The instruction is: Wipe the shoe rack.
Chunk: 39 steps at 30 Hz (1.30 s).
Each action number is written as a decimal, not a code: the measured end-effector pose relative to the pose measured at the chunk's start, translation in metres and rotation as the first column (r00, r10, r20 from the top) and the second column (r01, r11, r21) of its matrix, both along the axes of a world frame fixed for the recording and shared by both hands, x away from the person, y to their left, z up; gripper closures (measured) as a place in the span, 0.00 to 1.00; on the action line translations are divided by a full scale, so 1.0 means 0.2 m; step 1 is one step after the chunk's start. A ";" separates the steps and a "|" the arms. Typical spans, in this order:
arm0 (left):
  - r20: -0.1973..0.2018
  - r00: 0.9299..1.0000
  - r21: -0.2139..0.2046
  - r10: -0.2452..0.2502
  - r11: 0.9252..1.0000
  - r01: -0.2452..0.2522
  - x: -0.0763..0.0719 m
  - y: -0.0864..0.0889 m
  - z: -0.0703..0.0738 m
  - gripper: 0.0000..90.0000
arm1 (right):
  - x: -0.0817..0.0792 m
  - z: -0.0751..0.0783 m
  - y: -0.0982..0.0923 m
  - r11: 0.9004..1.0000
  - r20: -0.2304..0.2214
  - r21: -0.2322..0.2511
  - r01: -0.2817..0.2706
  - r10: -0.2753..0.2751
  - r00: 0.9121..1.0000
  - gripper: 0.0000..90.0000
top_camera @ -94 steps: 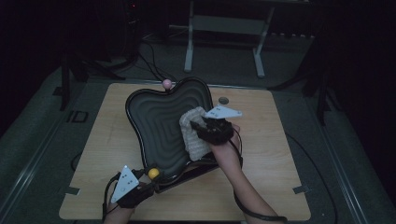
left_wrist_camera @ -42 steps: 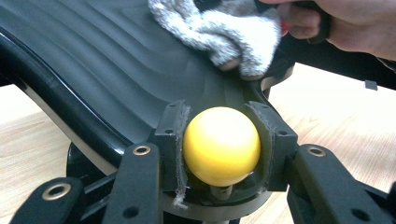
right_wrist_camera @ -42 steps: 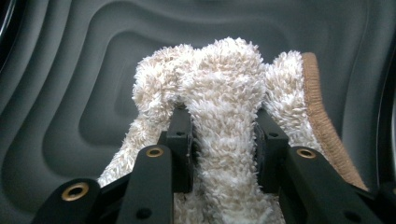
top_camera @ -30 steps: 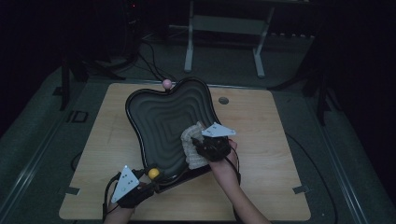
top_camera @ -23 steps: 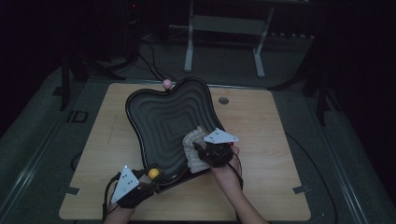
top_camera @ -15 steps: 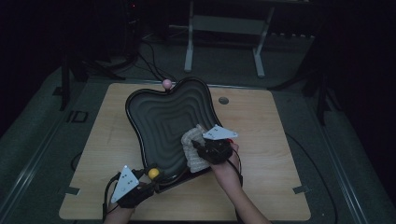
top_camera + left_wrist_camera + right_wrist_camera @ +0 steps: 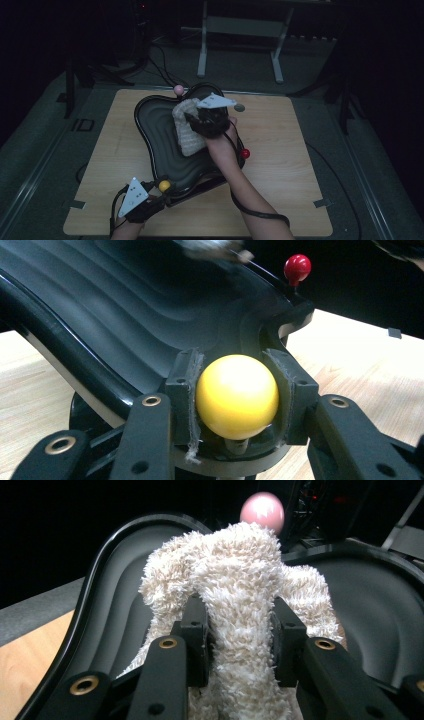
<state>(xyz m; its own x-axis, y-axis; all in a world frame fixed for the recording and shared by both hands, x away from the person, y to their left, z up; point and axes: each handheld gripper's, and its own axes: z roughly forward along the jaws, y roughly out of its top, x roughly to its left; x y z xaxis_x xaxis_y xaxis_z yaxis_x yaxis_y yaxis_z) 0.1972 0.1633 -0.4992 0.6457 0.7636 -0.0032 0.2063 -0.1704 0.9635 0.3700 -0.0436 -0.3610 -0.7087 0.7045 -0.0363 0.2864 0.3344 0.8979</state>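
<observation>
Dim table (image 7: 280,150); cloth (image 7: 187,130) covers tray (image 7: 155,130) ridges.

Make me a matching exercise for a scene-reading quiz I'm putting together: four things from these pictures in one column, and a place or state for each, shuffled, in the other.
Things:
1. yellow ball
2. fluffy cloth
3. red ball
4. pink ball

Places or states:
A. at the tray's far rim
B. clamped between the left gripper's jaws
C. at the tray's right rim, beside the person's forearm
D. pinched in the right gripper, over the black tray

Pairs: 1-B, 2-D, 3-C, 4-A
</observation>
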 end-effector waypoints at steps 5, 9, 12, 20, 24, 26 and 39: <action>-0.002 1.000 -0.006 -0.003 1.000 0.003 0.00 0.00 0.00 0.66 | 0.12 0.02 0.11 0.998 -0.010 -0.044 0.034 -0.035 0.999 0.75; -0.001 1.000 -0.003 -0.003 1.000 0.003 0.00 0.00 0.00 0.66 | 0.21 -0.04 0.15 0.991 -0.027 -0.108 0.074 -0.077 0.997 0.75; 0.001 1.000 -0.001 -0.003 1.000 0.003 0.00 0.00 0.00 0.66 | 0.22 -0.08 0.13 0.992 -0.035 -0.099 0.073 -0.077 0.996 0.75; 0.000 1.000 -0.001 0.003 1.000 -0.003 0.00 0.00 0.00 0.66 | 0.11 -0.15 0.08 0.993 -0.040 -0.112 0.040 -0.044 0.998 0.75; 0.003 1.000 -0.003 0.007 1.000 -0.007 0.00 0.00 0.00 0.66 | 0.05 -0.20 0.03 0.995 -0.041 -0.102 0.022 -0.027 0.999 0.75; 0.001 1.000 0.000 0.005 1.000 -0.005 0.00 0.00 0.00 0.66 | 0.02 -0.21 0.02 0.994 -0.046 -0.106 0.014 -0.019 0.999 0.75; 0.002 1.000 -0.005 0.010 1.000 -0.010 0.00 0.00 0.00 0.66 | -0.15 -0.33 -0.10 0.992 -0.034 -0.127 -0.002 -0.002 0.999 0.75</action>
<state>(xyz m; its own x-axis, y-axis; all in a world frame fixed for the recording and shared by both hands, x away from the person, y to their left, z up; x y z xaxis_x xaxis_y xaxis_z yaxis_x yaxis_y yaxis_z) 0.1963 0.1624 -0.4997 0.6383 0.7697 -0.0055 0.2059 -0.1639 0.9648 0.3390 -0.0632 -0.4263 -0.7112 0.6956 -0.1017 0.3158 0.4454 0.8378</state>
